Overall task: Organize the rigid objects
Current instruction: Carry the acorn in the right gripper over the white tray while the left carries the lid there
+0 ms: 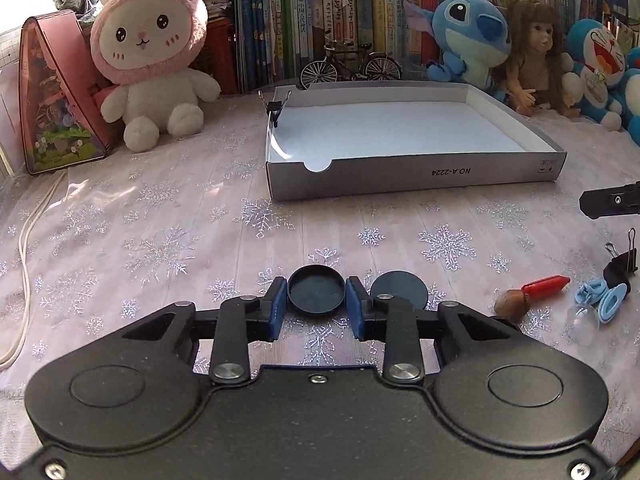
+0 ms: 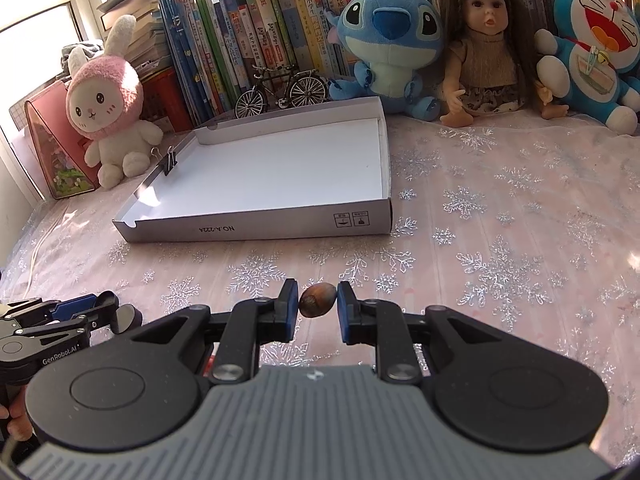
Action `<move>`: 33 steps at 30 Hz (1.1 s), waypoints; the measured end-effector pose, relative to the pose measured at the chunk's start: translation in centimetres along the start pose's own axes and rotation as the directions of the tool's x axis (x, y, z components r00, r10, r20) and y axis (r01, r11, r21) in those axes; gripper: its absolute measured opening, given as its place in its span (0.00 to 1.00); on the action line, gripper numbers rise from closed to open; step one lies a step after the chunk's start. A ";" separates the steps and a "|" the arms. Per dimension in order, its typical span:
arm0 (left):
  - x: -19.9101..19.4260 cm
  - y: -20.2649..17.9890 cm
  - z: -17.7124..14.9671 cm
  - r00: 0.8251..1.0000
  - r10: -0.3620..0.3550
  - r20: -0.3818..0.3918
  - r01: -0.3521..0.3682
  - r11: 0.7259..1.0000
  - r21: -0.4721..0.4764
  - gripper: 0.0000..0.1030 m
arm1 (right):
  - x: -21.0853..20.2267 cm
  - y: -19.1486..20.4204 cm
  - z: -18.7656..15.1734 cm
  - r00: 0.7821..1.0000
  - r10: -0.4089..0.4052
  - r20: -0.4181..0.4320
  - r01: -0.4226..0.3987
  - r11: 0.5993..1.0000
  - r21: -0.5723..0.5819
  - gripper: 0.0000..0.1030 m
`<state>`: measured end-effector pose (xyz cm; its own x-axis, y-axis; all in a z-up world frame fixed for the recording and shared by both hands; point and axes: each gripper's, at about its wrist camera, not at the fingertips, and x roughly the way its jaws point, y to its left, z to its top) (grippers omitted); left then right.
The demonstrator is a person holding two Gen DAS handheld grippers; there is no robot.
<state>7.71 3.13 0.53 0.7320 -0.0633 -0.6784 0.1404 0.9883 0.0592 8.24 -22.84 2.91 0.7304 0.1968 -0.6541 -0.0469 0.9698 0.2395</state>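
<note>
The left gripper clamps a round black lid between its fingertips, hollow side up, above the snowflake tablecloth. The right gripper clamps a brown nut at its fingertips, long axis spanning pad to pad, short of the grey tray.

Both wrist cams sit low over bench, close, facing fwd twd bookshelf. Shared: cardboard tray, plush toys, doll. Right cam sits further right.
</note>
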 end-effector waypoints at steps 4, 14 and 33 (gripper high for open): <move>-0.4 -0.1 1.4 1.000 -0.025 0.004 0.025 1.000 0.002 0.29 | -0.2 0.0 0.4 1.000 -0.002 0.009 0.003 1.000 -0.008 0.25; -1.2 0.7 9.5 0.993 -0.107 0.053 0.111 0.990 -0.088 0.29 | 0.9 -0.2 5.6 0.999 0.036 -0.003 -0.036 0.999 0.011 0.25; 13.9 -2.7 15.9 0.998 -0.014 -0.067 0.003 0.986 -0.169 0.29 | 13.2 3.1 11.6 0.998 -0.059 -0.027 0.056 0.994 -0.094 0.25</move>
<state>28.15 -2.64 2.59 0.6834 -0.0679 -0.7268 0.0275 0.9974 -0.0673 25.64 -18.92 3.31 0.7130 0.1434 -0.6863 -0.0696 0.9885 0.1343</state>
